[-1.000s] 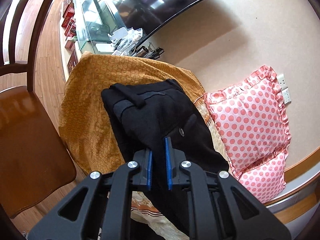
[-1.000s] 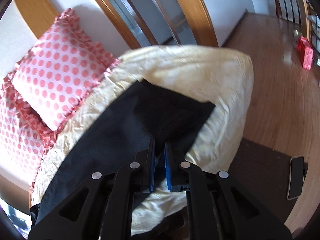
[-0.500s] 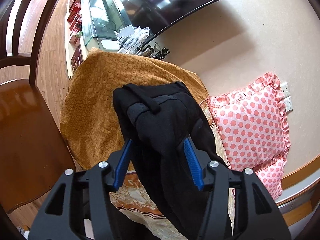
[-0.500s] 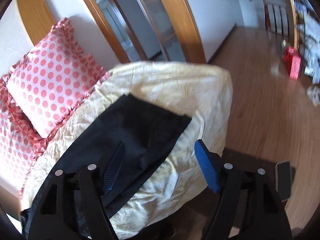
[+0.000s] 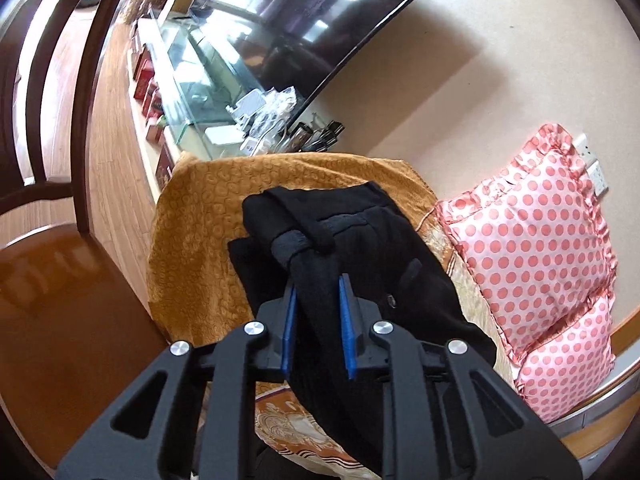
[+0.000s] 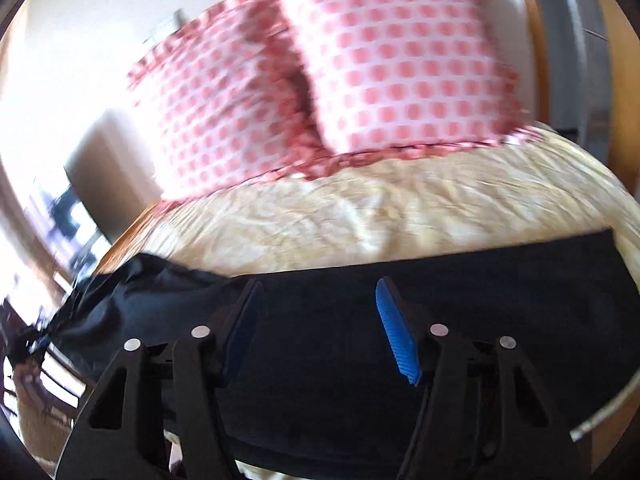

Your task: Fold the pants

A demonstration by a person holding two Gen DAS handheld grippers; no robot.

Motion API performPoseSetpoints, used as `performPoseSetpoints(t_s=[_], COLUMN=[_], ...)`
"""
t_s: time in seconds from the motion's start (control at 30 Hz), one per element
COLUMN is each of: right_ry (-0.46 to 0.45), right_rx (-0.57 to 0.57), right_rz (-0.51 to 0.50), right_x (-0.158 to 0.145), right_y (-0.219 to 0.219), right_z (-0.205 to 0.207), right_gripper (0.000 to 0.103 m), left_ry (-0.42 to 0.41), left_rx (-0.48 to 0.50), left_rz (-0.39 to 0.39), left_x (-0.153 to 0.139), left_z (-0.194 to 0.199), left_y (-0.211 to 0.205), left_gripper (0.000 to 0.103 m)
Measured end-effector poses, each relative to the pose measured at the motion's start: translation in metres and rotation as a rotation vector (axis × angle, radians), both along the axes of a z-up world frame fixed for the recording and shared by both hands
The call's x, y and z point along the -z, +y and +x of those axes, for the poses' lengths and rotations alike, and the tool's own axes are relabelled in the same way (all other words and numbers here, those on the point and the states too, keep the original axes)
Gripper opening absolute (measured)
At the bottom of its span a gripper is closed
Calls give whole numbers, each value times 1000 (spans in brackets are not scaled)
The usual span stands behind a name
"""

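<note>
Black pants (image 5: 380,248) lie along a cloth-covered seat (image 5: 208,216), waistband at the far end. My left gripper (image 5: 318,320) is closing on a raised ridge of the pants just below the waistband. The fabric fills the gap between its blue pads (image 5: 289,320). In the blurred right wrist view, a pants leg (image 6: 520,280) runs across the cream cover (image 6: 360,216). My right gripper (image 6: 316,320) hovers over that leg with its jaws wide but closing, and nothing is pinched between them.
Two pink polka-dot pillows (image 5: 532,232) (image 6: 400,60) lean against the wall behind the seat. A wooden chair (image 5: 48,300) stands close on the left. A dark TV (image 5: 304,12) and a glass stand (image 5: 192,72) with small items lie beyond, over wood floor.
Left gripper opened wide, then closed onto a bunched ridge near the waistband. Right gripper let go of the hem end, opened, rolled and swung sideways; it now faces the pillows over the leg.
</note>
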State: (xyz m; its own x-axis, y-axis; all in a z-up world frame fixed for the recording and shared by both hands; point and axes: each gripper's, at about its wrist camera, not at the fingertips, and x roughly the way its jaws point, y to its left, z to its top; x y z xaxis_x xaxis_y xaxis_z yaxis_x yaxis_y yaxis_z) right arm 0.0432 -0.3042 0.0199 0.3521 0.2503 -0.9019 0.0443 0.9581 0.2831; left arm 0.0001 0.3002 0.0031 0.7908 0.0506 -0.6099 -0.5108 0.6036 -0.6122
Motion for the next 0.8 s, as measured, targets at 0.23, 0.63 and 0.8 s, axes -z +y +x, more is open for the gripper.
performPoseSetpoints(t_s=[0.23, 0.63, 0.8], right_ry=[57, 169, 215], right_rx=[-327, -97, 27], right_rz=[-87, 187, 401], right_x=[45, 15, 9], right_y=[73, 0, -21], right_z=[52, -32, -84], right_gripper=[54, 54, 54], left_ry=[-4, -155, -140], left_rx=[-104, 575, 790], left_rz=[154, 336, 316], left_x=[-22, -61, -31], left_z=[-33, 17, 45], left_y=[-4, -168, -238], left_gripper=[77, 94, 94])
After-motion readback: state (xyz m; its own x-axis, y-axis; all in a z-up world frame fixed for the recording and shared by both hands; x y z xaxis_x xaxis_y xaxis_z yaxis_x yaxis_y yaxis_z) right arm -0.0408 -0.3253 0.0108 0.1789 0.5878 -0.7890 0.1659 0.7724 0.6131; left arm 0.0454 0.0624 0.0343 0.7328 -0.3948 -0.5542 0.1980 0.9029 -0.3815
